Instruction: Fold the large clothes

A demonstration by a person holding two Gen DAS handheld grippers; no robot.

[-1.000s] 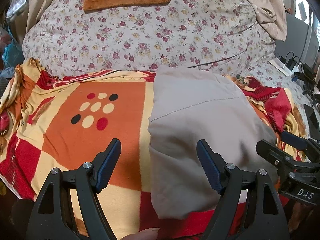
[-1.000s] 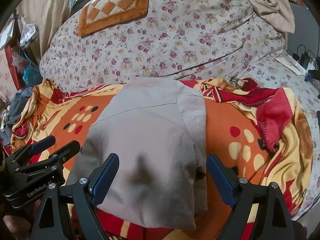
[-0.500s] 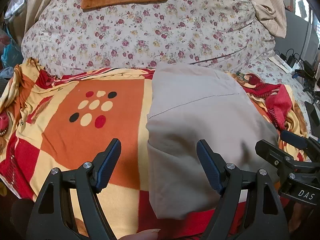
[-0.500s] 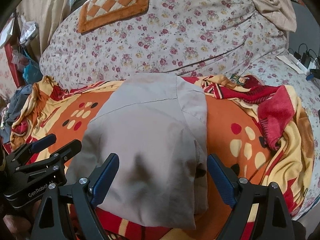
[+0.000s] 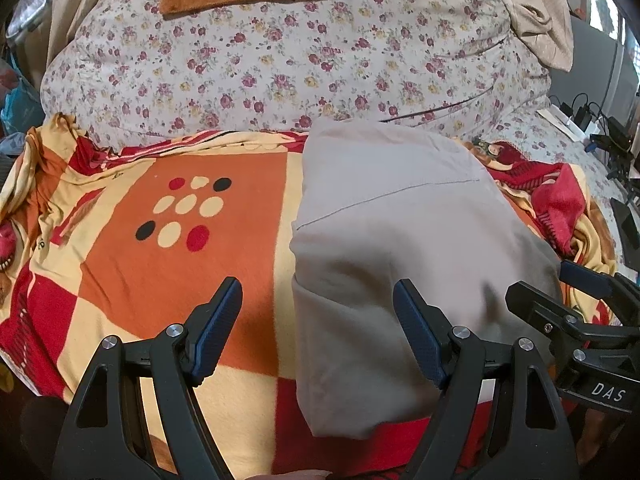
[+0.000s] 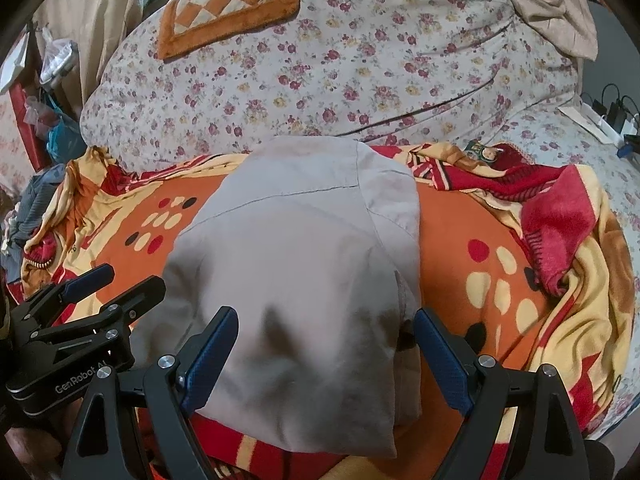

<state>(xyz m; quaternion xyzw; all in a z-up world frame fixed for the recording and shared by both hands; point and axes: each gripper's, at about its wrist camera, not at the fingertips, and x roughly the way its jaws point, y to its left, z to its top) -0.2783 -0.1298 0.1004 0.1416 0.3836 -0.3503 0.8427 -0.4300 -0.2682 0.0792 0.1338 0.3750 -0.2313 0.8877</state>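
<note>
Beige garment [image 5: 404,248] lay folded into a compact rectangle on the orange-red-yellow blanket [image 5: 160,248], which covered the bed. Garment was my landmark. My left gripper [image 5: 318,320] hovered over its left edge, jaws spread wide, nothing between the pads: the left pad sat over bare blanket, the right pad over the cloth (not touching it as far as I could see). My right gripper [image 6: 326,350] hung over the garment's near end, jaws also released and empty, straddling the cloth's right portion with the right pad past its right edge over the blanket. A seam line ran across the garment's far half. Beyond the garment, a big floral quilt [image 6: 320,80] bulged up, with an orange checkered cushion [image 6: 232,8] on top of it. Right of the garment the blanket bunched into red folds [image 6: 556,216]. Far right of it, cables and chargers [image 5: 592,120] sat at the bed's side. Left of the garment, the blanket showed a dot pattern [image 5: 184,212].
</note>
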